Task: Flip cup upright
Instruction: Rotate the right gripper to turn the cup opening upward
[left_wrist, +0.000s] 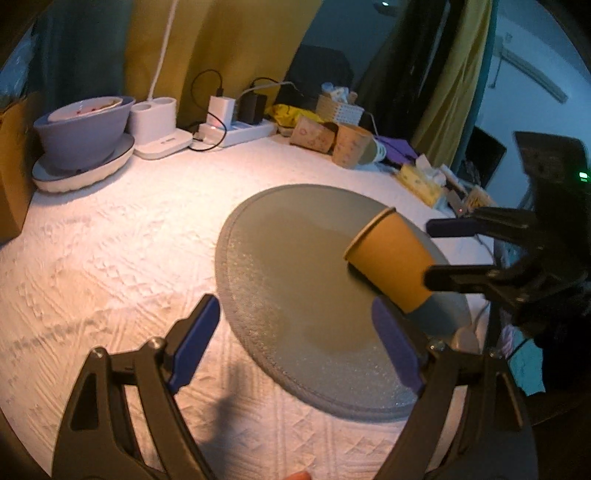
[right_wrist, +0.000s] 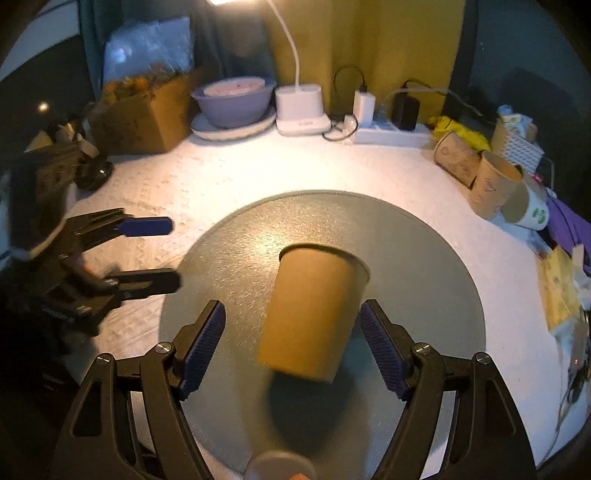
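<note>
The left gripper (right_wrist: 149, 254) hovers beside the round grey tray (right_wrist: 424, 258) on the white textured tablecloth (right_wrist: 229, 173), its 2 fingers spread wide, holding nothing. The tan paper cup (right_wrist: 314, 314) lies tilted over the tray between the right gripper's (right_wrist: 291, 339) wide-spread fingers; contact is unclear.

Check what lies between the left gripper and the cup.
Only bare grey mat separates the left gripper from the cup, shown in the right wrist view.

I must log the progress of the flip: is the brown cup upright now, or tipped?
Tipped. The brown cup leans over the grey mat, rim turned away from the right gripper, whose fingers flank its base.
</note>
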